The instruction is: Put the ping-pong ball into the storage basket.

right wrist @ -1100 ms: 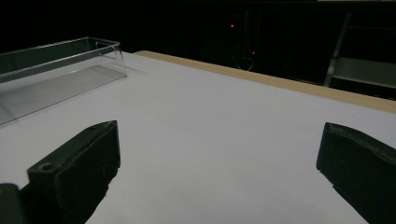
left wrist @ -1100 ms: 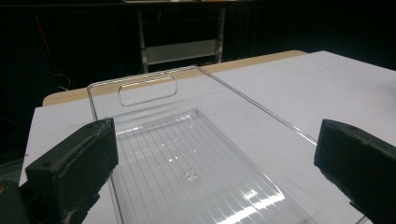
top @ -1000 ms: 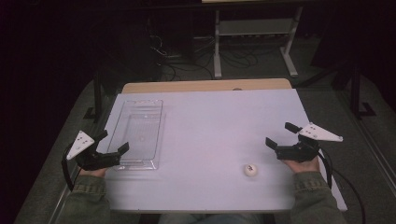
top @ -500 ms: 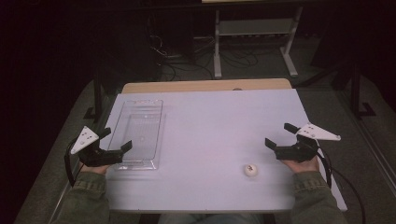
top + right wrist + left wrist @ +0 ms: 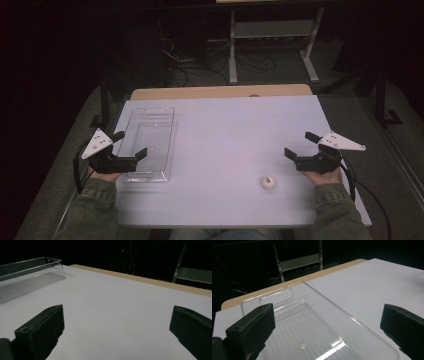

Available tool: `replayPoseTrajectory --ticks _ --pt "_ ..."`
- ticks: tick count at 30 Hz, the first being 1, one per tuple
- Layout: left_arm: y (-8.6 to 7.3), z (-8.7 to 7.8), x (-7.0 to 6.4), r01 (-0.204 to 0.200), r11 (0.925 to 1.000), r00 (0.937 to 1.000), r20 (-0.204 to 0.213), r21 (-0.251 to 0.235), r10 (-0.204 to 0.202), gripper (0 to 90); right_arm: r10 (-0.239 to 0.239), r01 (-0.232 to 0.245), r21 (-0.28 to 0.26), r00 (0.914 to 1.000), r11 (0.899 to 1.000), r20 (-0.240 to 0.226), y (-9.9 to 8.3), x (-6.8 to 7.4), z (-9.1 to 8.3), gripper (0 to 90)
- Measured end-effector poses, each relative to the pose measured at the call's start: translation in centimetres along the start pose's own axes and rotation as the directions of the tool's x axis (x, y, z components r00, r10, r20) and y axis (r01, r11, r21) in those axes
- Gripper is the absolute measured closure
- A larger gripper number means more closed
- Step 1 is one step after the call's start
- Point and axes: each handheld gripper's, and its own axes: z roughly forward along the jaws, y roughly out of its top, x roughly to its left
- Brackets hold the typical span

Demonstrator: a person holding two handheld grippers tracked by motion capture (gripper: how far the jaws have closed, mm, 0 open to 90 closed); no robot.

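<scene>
The left gripper (image 5: pixel 129 144) has edged forward, jaws spread, over the near corner of the clear tray (image 5: pixel 149 142) on the desk (image 5: pixel 225 130). The right gripper (image 5: pixel 301 145), also spread, hovers just beyond the small ball (image 5: pixel 268 182).

Tray (image 5: pixel 150 142) left on table (image 5: pixel 225 130); ball (image 5: pixel 268 182) near front right.

There is one clear tray (image 5: pixel 150 145) by the table's left edge, one little ball (image 5: pixel 268 182) near the front edge, and two grippers.
</scene>
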Motion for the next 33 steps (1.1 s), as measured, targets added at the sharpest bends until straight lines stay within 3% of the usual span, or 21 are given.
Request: replayPoseTrajectory --ticks 3,5,11,22,33 --pt "0.3 0.3 -0.2 -0.01 0.9999 0.9999 0.013 0.009 0.01 0.0 0.0 0.0 0.0 1.0 1.0 -0.001 0.0 0.0 0.0 0.0" --pt "0.7 0.6 -0.4 -0.024 0.9992 0.9987 0.045 0.033 0.022 0.0 0.001 -0.001 0.0 1.0 1.0 -0.001 0.0 0.0 0.0 0.0" --pt "1.5 0.9 -0.7 -0.07 0.9951 0.9954 0.071 0.07 0.065 0.0 0.005 -0.005 -0.006 1.0 1.0 -0.003 0.0 0.0 -0.1 0.0" --pt "2.8 1.7 -1.4 -0.106 0.9906 0.9897 0.106 0.087 0.096 0.0 0.007 -0.007 -0.012 1.0 1.0 -0.002 0.1 -0.1 -0.2 0.0" --pt "4.0 2.8 -2.4 -0.17 0.9785 0.9754 0.162 0.117 0.15 0.0 0.009 -0.009 -0.015 1.0 1.0 -0.003 0.1 -0.1 -0.2 0.0"
